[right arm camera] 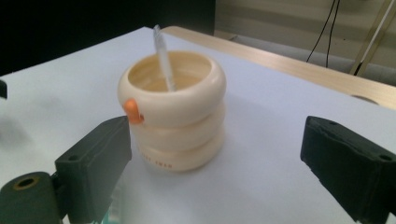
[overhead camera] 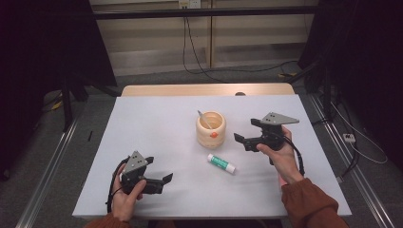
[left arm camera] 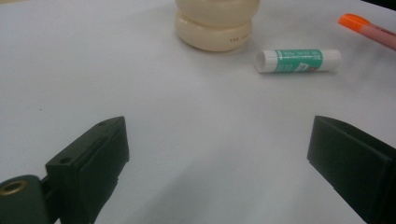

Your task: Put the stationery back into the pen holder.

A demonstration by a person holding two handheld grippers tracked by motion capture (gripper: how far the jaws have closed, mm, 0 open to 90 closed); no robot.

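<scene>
A cream ringed cup (overhead camera: pixel 211 129) stands mid-table with a clear pen (overhead camera: pixel 204 118) leaning inside it. An orange tip (overhead camera: pixel 214 135) shows against its near side. In the right gripper view the cup (right arm camera: pixel 173 112) sits just beyond the jaws, with the orange tip (right arm camera: pixel 133 110) beside the left jaw. A green-and-white glue stick (overhead camera: pixel 221 163) lies in front of the cup. My right gripper (overhead camera: pixel 246 130) is open to the cup's right, nothing between its jaws. My left gripper (overhead camera: pixel 159 169) is open at the near left, facing the cup base (left arm camera: pixel 215 25) and the glue stick (left arm camera: pixel 299 60).
An orange-capped pink highlighter (left arm camera: pixel 369 29) shows at the upper right edge of the left gripper view. The white table top (overhead camera: pixel 157 123) ends at a wooden strip (overhead camera: pixel 204 89) along the far side. Cables run over the floor beyond.
</scene>
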